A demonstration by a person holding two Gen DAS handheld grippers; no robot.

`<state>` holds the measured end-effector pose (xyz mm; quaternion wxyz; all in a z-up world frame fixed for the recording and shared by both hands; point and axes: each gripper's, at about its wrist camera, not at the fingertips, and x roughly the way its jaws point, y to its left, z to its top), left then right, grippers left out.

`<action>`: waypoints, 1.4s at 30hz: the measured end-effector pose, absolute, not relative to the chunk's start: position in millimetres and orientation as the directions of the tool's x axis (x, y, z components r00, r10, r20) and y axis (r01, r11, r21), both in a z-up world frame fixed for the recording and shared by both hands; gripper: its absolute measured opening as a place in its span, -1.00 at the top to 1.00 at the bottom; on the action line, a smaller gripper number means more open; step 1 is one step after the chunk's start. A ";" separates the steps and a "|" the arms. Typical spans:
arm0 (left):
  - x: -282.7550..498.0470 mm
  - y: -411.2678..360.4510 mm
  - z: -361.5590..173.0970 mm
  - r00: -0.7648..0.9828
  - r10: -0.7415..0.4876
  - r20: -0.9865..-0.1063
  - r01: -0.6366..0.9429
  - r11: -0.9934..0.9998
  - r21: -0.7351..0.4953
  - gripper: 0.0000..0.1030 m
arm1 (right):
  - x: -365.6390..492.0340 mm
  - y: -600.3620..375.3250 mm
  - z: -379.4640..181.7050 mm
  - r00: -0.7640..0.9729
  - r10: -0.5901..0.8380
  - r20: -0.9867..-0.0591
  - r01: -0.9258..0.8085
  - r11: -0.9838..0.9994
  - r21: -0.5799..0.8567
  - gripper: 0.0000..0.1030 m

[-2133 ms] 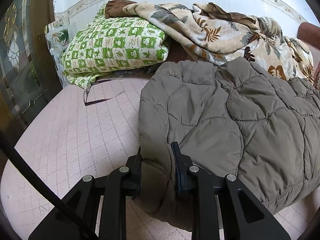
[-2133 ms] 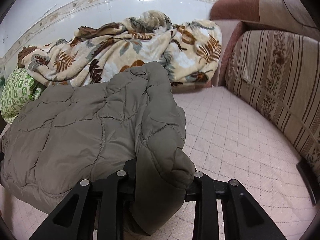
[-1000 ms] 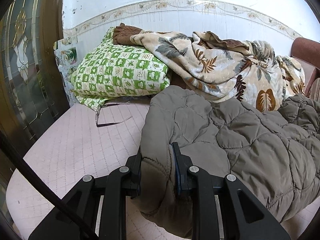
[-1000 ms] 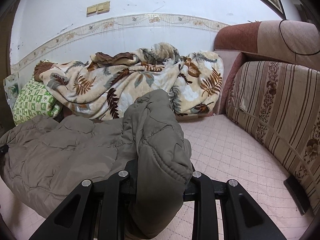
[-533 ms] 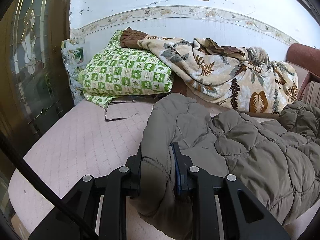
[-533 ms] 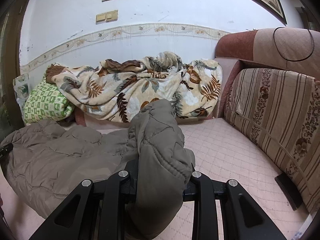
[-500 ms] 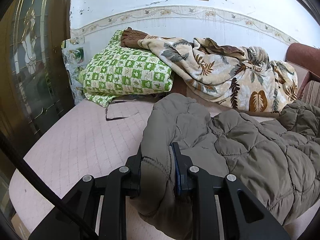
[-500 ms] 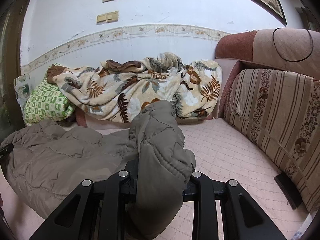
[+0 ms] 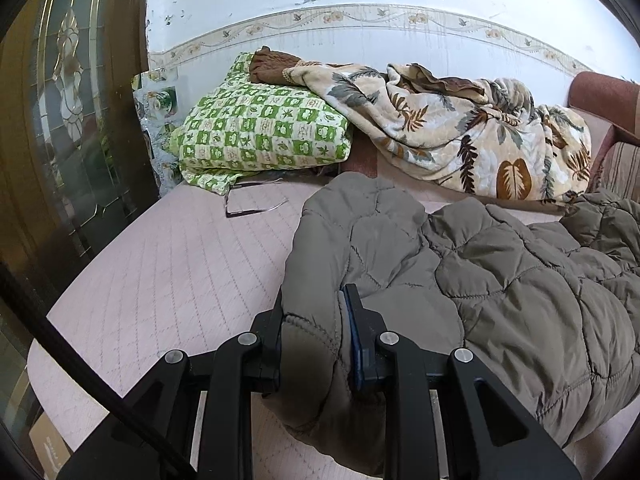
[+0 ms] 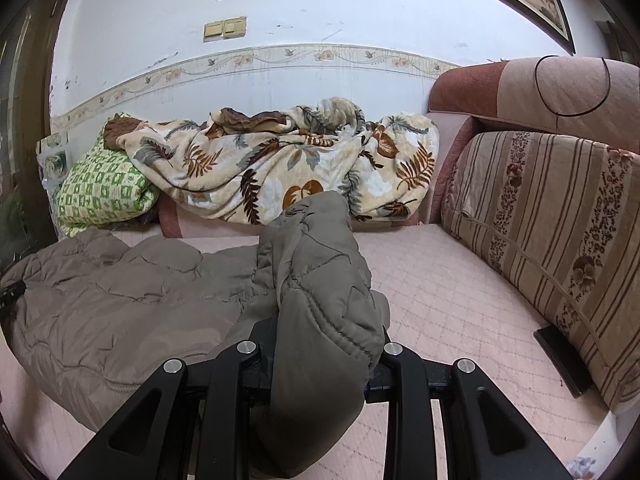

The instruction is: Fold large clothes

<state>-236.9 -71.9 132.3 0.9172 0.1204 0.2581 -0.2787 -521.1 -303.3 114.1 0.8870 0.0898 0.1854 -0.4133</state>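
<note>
The left gripper and right gripper each clamp a bunched edge of the grey quilted jacket – sagging over the pink quilted mattress – leaf-print blanket at twelve o'clock against the white wall.

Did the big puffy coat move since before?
Yes. The puffy coat has been pulled back, away from the leafy blanket; earlier it overlapped the blanket's lower edge in the left wrist view, now bare couch seat shows between.

Jacket lay on the sofa seat, in front of the blanket. Pillow sat left of the blanket, partly under it. Back cushion stood right of the jacket.
</note>
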 end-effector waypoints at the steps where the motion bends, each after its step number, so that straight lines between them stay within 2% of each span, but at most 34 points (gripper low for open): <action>1: -239.0 -70.7 130.5 0.711 -0.447 -0.544 0.573 0.815 0.080 0.53 | -522.9 -302.8 111.3 0.586 -0.699 -0.410 0.768 0.641 0.005 0.44; 19: -255.1 -62.1 80.9 0.708 -0.360 -0.607 0.548 0.823 0.151 0.40 | -540.0 -310.4 46.9 0.489 -0.670 -0.558 0.804 0.594 -0.008 0.44; 28: -262.7 -64.8 62.4 0.749 -0.322 -0.579 0.535 0.809 0.243 0.29 | -535.4 -317.2 25.1 0.446 -0.667 -0.597 0.811 0.583 -0.046 0.42; 42: -268.4 -70.1 46.0 0.773 -0.312 -0.552 0.540 0.781 0.314 0.28 | -535.3 -322.7 2.2 0.431 -0.639 -0.637 0.810 0.585 -0.040 0.35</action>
